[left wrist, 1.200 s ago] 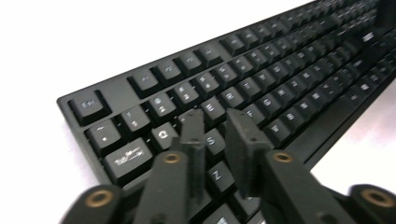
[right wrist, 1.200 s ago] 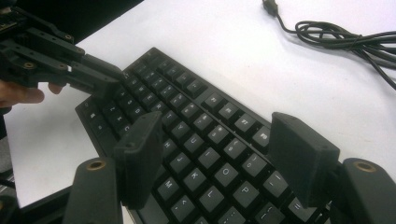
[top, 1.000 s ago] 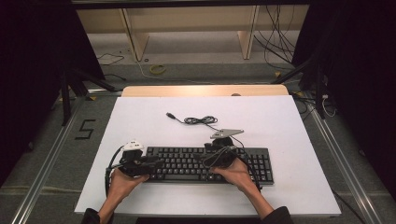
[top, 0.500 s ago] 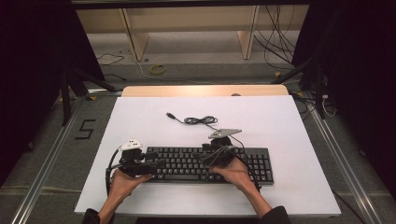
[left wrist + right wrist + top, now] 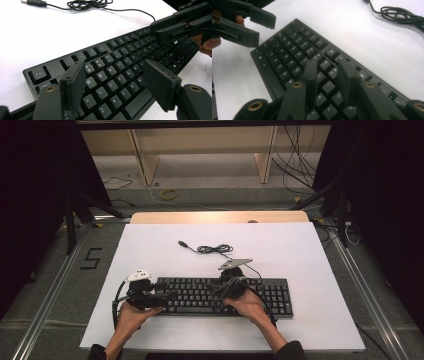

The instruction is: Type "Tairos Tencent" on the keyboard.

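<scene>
A black keyboard (image 5: 195, 295) lies near the front of the white table, and its cable (image 5: 212, 249) coils behind it. My left gripper (image 5: 167, 296) hovers over the keyboard's left end. In the left gripper view its jaws (image 5: 113, 68) stand wide over the letter keys (image 5: 117, 67), have just been opening, and hold nothing. My right gripper (image 5: 222, 292) sits over the middle keys. In the right gripper view its jaws (image 5: 328, 63) have just been closing to a narrow gap above the keys (image 5: 294, 52), with nothing between them.
The cable's USB plug (image 5: 182, 243) lies loose on the white board (image 5: 300, 245) behind the keyboard. Wooden shelf legs (image 5: 145, 160) and floor cables (image 5: 300, 150) stand beyond the table's far edge. Each gripper sees the other: right gripper (image 5: 160, 30), left gripper (image 5: 260, 28).
Both hands keep nearly the same places over the keyboard. The keyboard and cable have not moved. From the high view the jaws' spread is too small to compare.
</scene>
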### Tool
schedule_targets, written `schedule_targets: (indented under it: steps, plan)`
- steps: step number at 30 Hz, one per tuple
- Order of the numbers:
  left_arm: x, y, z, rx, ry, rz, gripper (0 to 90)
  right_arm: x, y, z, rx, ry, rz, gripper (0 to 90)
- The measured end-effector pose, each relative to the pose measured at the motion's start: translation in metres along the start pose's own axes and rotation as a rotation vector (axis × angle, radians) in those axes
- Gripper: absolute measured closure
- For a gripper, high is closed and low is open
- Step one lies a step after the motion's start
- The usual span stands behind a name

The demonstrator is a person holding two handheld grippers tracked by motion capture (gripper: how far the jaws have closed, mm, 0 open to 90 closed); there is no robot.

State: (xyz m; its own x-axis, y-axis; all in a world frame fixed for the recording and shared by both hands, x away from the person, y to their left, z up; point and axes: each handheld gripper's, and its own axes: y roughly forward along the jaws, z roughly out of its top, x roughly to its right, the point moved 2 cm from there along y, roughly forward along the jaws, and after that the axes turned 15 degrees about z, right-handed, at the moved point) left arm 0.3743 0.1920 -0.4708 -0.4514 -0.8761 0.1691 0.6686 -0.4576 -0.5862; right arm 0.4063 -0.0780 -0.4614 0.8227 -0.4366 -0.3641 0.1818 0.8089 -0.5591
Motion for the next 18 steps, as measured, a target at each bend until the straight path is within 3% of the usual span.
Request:
schedule_targets:
  steps: [11, 18]
  plan:
    - [0.004, -0.004, -0.001, 0.038, 0.005, -0.043, 32.7, 0.001, 0.011, -0.003, -0.042, 0.001, -0.005, 89.8]
    - [0.008, -0.008, -0.002, 0.040, 0.015, -0.052, 32.7, 0.001, 0.017, -0.005, -0.072, 0.000, -0.002, 90.0]
